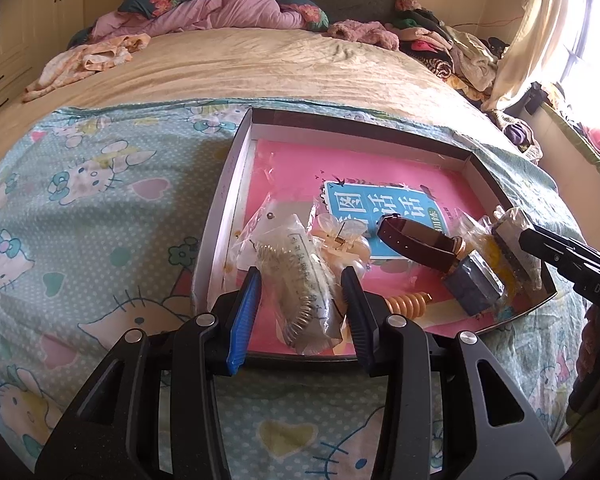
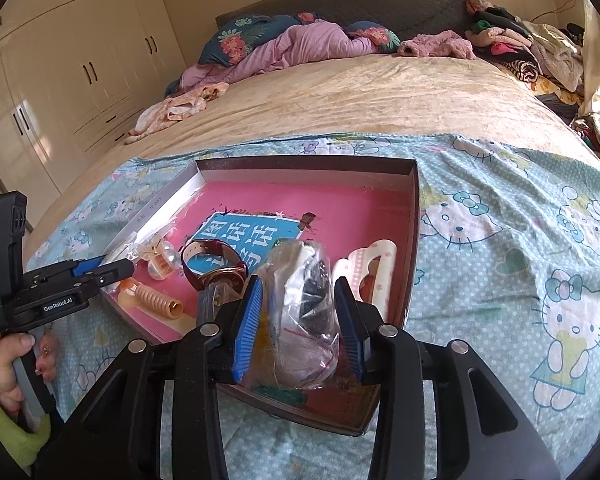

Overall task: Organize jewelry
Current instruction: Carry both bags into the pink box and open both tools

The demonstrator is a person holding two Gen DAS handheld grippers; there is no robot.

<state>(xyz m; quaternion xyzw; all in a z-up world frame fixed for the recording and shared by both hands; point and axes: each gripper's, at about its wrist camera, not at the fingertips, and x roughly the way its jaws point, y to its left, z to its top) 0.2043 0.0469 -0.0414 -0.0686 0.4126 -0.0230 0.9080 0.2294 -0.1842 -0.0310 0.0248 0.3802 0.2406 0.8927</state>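
Bed's shallow tray (image 1: 236, 168), left gripper (image 1: 304, 296) spread around bagged comb (image 1: 300, 280), right gripper (image 2: 298, 304) spread around bagged jewelry (image 2: 304, 312)

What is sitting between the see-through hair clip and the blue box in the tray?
The brown-strapped watch lies between the clear hair clip and the blue box, shown in the left wrist view.

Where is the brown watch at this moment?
The watch lies inside the box on the pink book, right of the hair clip in the left wrist view; no claw touches it.
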